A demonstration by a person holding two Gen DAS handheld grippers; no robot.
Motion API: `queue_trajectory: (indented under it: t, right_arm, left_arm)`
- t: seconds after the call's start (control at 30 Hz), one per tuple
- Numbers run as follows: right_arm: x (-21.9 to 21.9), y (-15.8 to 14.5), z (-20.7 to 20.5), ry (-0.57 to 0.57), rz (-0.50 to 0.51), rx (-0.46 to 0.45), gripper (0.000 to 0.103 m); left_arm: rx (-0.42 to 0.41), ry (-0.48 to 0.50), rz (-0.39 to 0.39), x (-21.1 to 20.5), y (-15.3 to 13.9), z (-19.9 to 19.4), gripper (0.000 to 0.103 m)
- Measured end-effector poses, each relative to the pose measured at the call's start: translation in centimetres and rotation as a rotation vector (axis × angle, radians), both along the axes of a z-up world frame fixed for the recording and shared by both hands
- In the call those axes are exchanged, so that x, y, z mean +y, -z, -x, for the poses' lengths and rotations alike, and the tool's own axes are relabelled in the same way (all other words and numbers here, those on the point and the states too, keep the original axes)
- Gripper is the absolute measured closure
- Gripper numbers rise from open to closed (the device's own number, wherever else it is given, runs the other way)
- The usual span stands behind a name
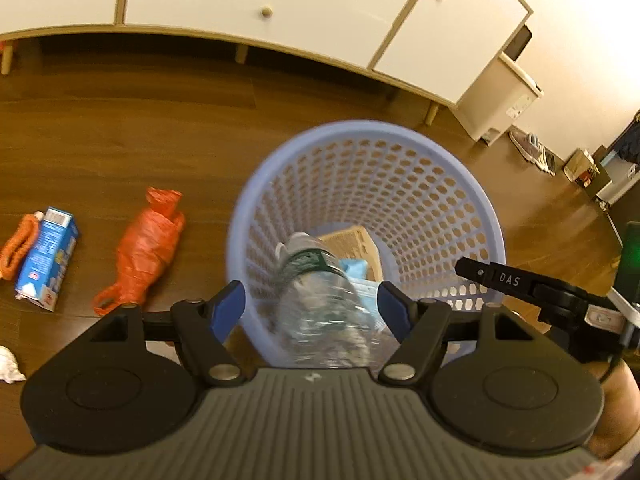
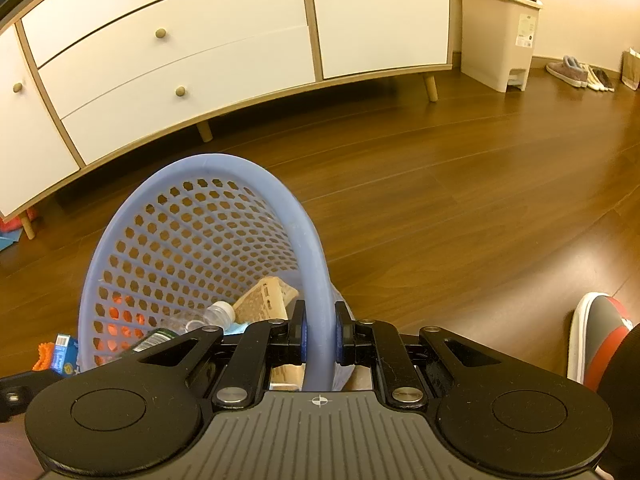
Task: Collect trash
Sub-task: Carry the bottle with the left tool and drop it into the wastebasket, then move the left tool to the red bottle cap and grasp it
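Observation:
A clear plastic bottle (image 1: 320, 300) with a green label hangs blurred between the wide-apart blue pads of my left gripper (image 1: 312, 308), which is open over the lilac mesh basket (image 1: 360, 128). There is a gap on each side of the bottle. Inside the basket lie a brown cardboard box (image 1: 352, 240) and a light blue piece (image 1: 354, 268). In the right wrist view my right gripper (image 2: 320, 340) is shut on the basket (image 2: 224, 162) rim, holding it tilted, with the bottle (image 2: 216, 316) and the box (image 2: 264, 300) inside. On the floor to the left lie an orange plastic bag (image 1: 148, 248) and a blue carton (image 1: 48, 256).
An orange cloth-like item (image 1: 16, 248) and crumpled white paper (image 1: 8, 364) lie at the far left. A white cabinet on legs (image 2: 200, 60) stands behind the basket, with a beige pedal bin (image 2: 500, 32) and shoes (image 2: 576, 72) to its right. A person's shoe (image 2: 592, 340) is near right.

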State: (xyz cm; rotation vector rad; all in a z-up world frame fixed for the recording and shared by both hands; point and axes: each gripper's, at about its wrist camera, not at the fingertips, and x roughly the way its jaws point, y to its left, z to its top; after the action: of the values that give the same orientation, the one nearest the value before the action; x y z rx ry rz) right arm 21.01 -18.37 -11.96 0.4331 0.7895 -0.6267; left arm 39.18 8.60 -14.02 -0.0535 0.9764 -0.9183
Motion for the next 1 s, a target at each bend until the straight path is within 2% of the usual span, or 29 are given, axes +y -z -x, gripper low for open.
queue_trajectory:
  t: [0.27,0.47,0.77,1.0]
  right_arm:
    - [0.1,0.1,-0.1,0.0,0.005,-0.003,0.094]
    - [0.1,0.2,-0.1,0.002,0.008,-0.003,0.094]
    - [0.2,0.1,0.1,-0.015,0.015,-0.004,0.094]
    - [-0.1,0.1,0.2,-0.01,0.012,-0.002,0.094]
  left_arm:
    - [-0.039,-0.089,0.006,4.1,-0.2,-1.7,0.035]
    - [-0.037,-0.135,-0.034,6.0,1.2,-2.4,0.035]
    - [-0.039,-0.172,-0.079,7.6,3.4,-2.5,0.035]
    - [-0.051,-0.197,-0.096,8.1,3.9,-2.5,0.035]
